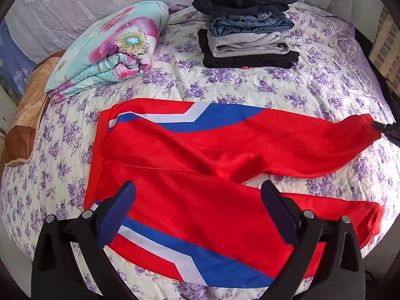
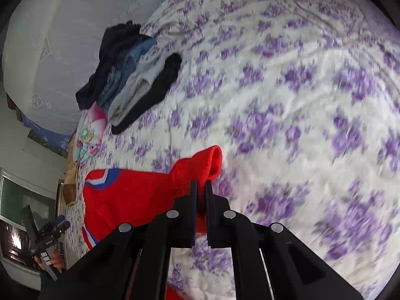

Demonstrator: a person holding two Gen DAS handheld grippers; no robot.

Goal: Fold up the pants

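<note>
Over the bed, through my left wrist camera, I see the red pants [image 1: 225,165] spread flat on the purple-flowered bedspread [image 1: 312,80], waistband to the left of the picture and both legs running off to the right. My left gripper [image 1: 197,210] hangs above the nearer leg with its jaws wide apart and nothing between them; the blue pads [image 1: 117,215] are clear of the cloth. At the far right edge the right gripper [image 1: 385,128] is just visible as a dark tip at the cuff of the farther leg. Behind the pants sits a stack of folded clothes [image 1: 247,27], black, denim and grey, and to the left of it a folded floral quilt [image 1: 107,50] with a brown pillow [image 1: 25,122] at the bed's edge.

Through the right wrist camera, the right gripper's jaws stand nearly together, pinching the ribbed red cuff [image 2: 200,167] between them. The rest of the pants trails off to the left of this picture, the blue-and-white stripe showing near the waist. The folded stack lies further up the bed, and the person's hand [image 2: 53,261] with the other gripper shows small at the lower left. The bedspread on the right side is blurred.

As I judge it, no fold has been made yet: the legs lie splayed apart, not one on the other. One cuff is secured; bringing the legs together and the lengthwise folds all remain.
</note>
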